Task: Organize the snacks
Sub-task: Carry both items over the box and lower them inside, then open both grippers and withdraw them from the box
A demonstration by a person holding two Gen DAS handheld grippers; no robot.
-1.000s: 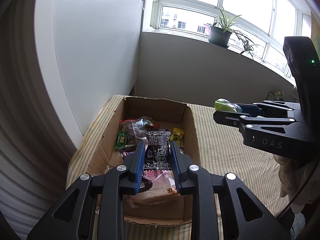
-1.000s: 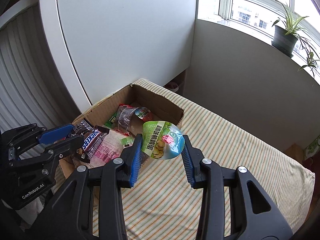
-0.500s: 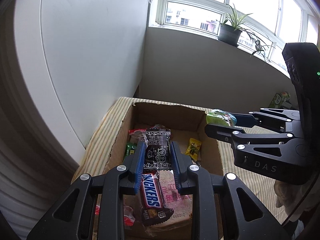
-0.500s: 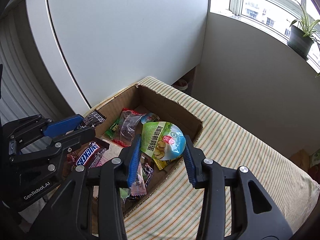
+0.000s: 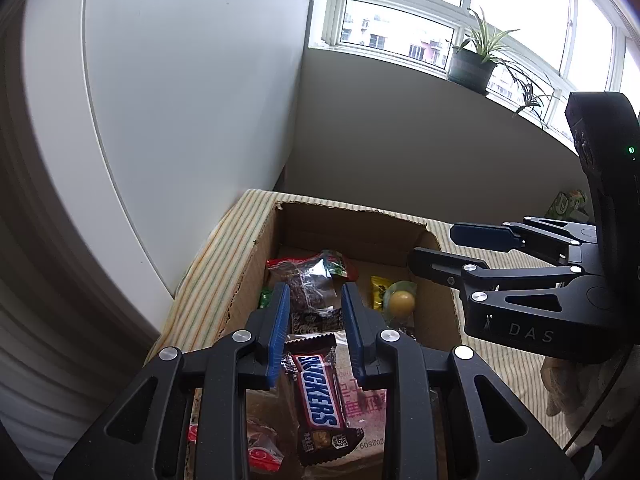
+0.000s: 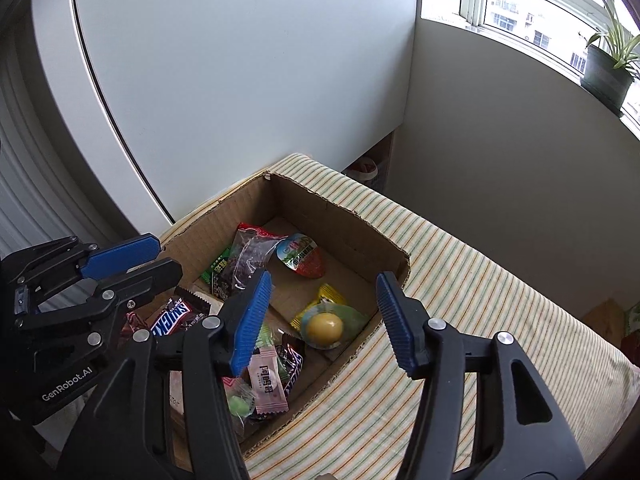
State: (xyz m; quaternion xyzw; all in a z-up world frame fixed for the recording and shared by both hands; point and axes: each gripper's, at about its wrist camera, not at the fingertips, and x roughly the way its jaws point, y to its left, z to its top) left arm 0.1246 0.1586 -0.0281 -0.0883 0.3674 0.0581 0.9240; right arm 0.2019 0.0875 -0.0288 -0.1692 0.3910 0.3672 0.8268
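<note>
An open cardboard box (image 6: 352, 224) (image 5: 360, 224) holds several snack packets. A Snickers bar (image 5: 320, 400) (image 6: 172, 316) lies near its front. A jelly cup with a yellow centre (image 6: 324, 328) (image 5: 402, 302) lies on the box floor at the right. A dark clear packet (image 5: 312, 292) (image 6: 244, 256) lies further back. My left gripper (image 5: 312, 312) is open and empty above the box. My right gripper (image 6: 320, 304) is open wide and empty above the jelly cup.
The box stands on a striped cloth surface (image 6: 480, 300). A white panel (image 6: 240, 80) rises behind it and a grey wall (image 6: 500, 160) to the right. A potted plant (image 5: 472, 64) stands on the window sill. A small green carton (image 5: 568, 204) stands far right.
My right gripper opened and the green jelly cup fell into the box, foil side down. My left gripper opened and let go of the dark packet, which now lies in the box.
</note>
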